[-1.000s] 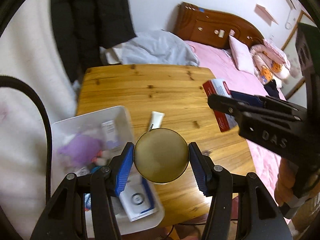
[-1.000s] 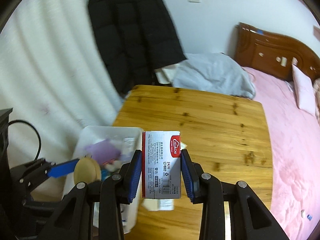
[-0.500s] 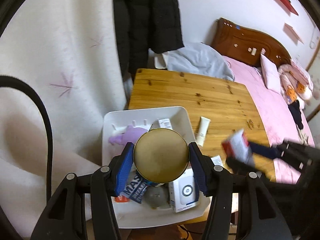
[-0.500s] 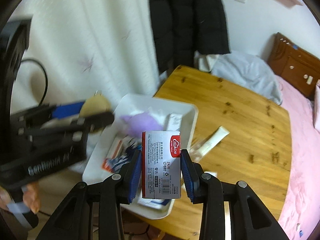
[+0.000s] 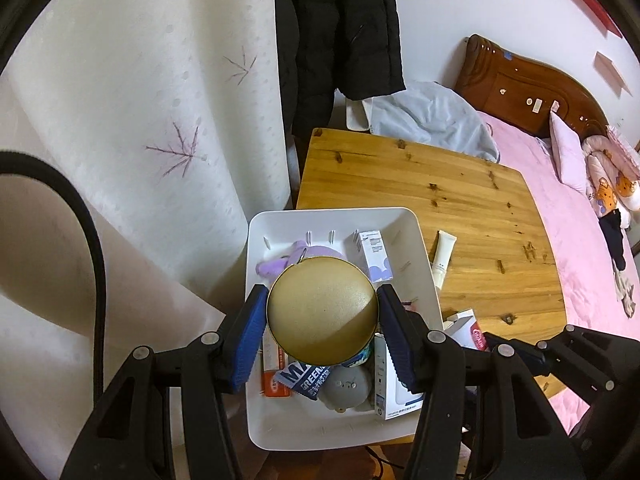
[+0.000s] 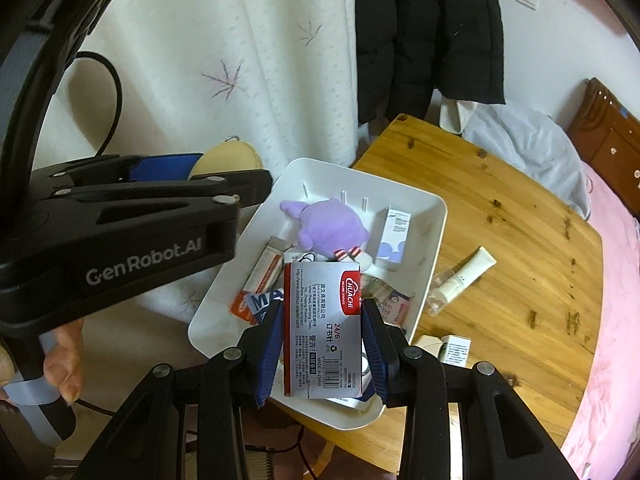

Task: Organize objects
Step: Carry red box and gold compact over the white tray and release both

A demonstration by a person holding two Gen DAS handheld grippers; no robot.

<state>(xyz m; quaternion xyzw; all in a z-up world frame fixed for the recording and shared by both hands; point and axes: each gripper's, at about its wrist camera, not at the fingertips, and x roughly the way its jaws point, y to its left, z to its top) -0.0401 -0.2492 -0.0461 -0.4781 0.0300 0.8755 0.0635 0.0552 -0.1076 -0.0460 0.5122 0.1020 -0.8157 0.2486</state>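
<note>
1. Left wrist view: wooden worktop (image 5: 440, 184) beside a pink bed (image 5: 580, 216) carries a white tray (image 5: 412, 232) at its near corner. Above that tray, the left hand-held gripper (image 5: 322, 316) is clamped on a round gold tin (image 5: 322, 310).
2. Right wrist view: over the tray's near end, the right hand-held gripper (image 6: 322, 338) is clamped on a staples box (image 6: 322, 328); a white tube (image 6: 460, 276) lies just beside the tray.

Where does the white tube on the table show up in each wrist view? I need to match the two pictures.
Left wrist view: the white tube lies on the wooden table, just right of the white tray, right of centre.
Right wrist view: the white tube lies right of centre, again just right of the tray.
Shared landmark: the purple plush toy in the tray.
</note>
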